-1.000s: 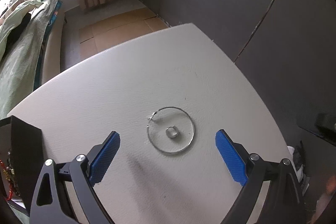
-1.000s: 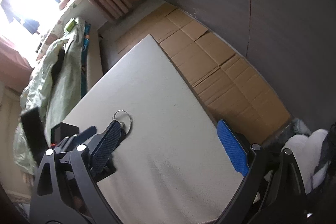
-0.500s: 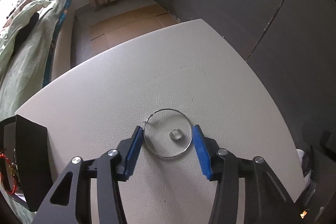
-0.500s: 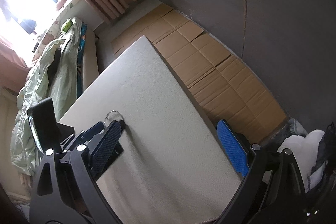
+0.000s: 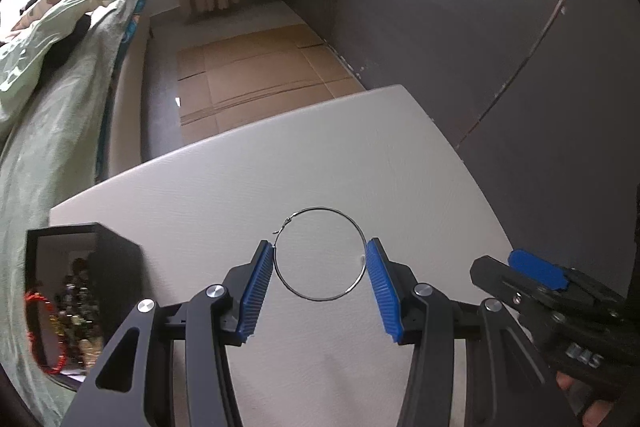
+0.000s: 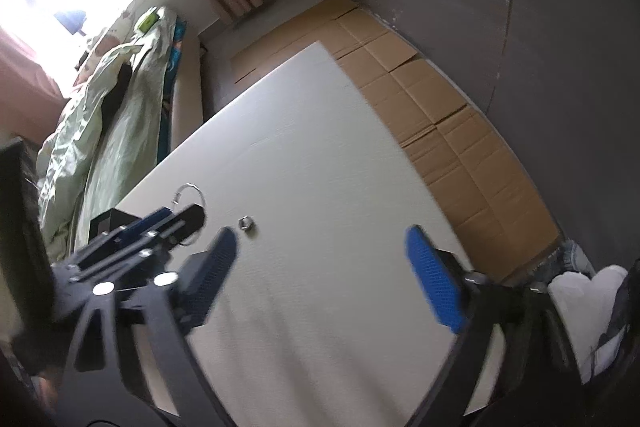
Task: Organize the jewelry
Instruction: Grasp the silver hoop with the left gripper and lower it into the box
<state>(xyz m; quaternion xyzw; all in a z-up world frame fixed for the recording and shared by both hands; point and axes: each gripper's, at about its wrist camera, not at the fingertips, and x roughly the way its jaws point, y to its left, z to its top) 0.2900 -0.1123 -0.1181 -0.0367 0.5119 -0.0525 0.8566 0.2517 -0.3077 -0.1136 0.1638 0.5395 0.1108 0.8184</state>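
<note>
Left gripper (image 5: 320, 287): blue pads clamped on both sides of thin hoop earring (image 5: 319, 254), lifted off white table (image 5: 280, 163). Right gripper (image 6: 320, 279): fingers spread wide, holding nothing. Small silver ring (image 6: 247, 223) flat on table, at 11 o'clock from right gripper. Black jewelry box (image 5: 76, 291) at 9 o'clock of left gripper, open-fronted; red bead strand (image 5: 34, 331) and mixed beaded pieces hanging inside.

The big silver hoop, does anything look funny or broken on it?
The hoop looks whole, pinched between the left gripper fingers. Its clasp end at the upper left sticks out unhooked, which is normal for a hoop earring. A small ring lies alone on the white table. Nothing looks damaged.
</note>
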